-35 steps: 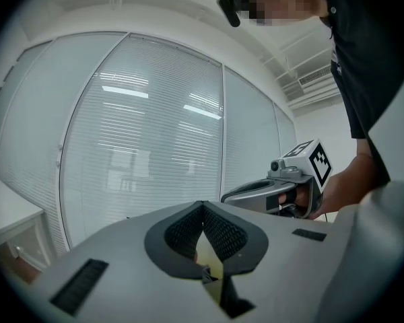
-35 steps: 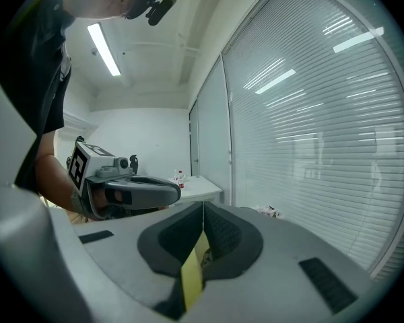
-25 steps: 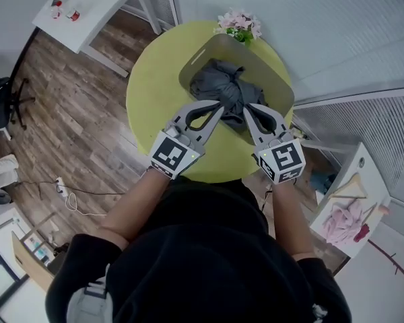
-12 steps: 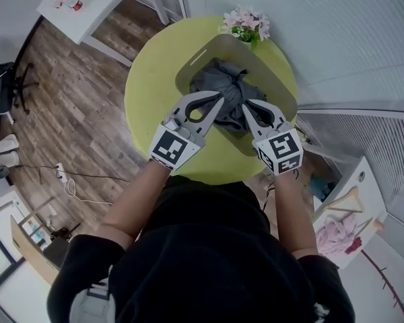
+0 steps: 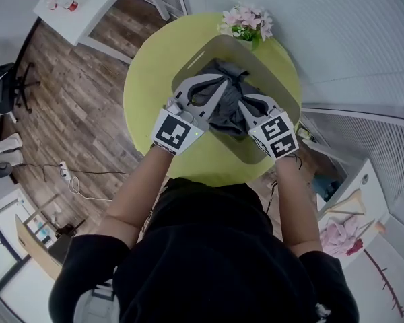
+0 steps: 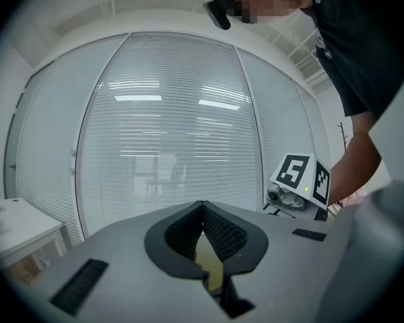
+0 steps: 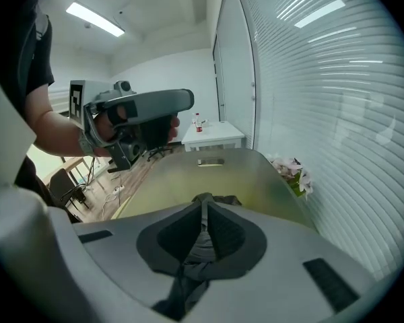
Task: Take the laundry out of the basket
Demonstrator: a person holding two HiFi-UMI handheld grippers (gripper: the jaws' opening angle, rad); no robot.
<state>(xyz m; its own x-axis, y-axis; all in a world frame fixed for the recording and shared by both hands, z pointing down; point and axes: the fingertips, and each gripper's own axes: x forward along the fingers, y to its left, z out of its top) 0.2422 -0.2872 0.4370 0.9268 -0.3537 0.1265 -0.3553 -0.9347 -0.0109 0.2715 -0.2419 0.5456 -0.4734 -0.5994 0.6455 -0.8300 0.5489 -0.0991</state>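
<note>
A heap of dark grey laundry fills the grey basket on the round green table. My right gripper is shut on a fold of the grey garment, which hangs down between its jaws. My left gripper is over the left side of the heap, jaws shut. In its own view the tips meet with no cloth between them and point up at the window blinds. The right gripper view shows the left gripper raised above the basket.
A pot of pink flowers stands on the table just beyond the basket. A white side table stands at the far left, an office chair on the wood floor, and a rack with a pink garment at lower right.
Both grippers have moved forward from the basket's near edge to above the laundry heap. The right one has stayed shut on the grey cloth.
</note>
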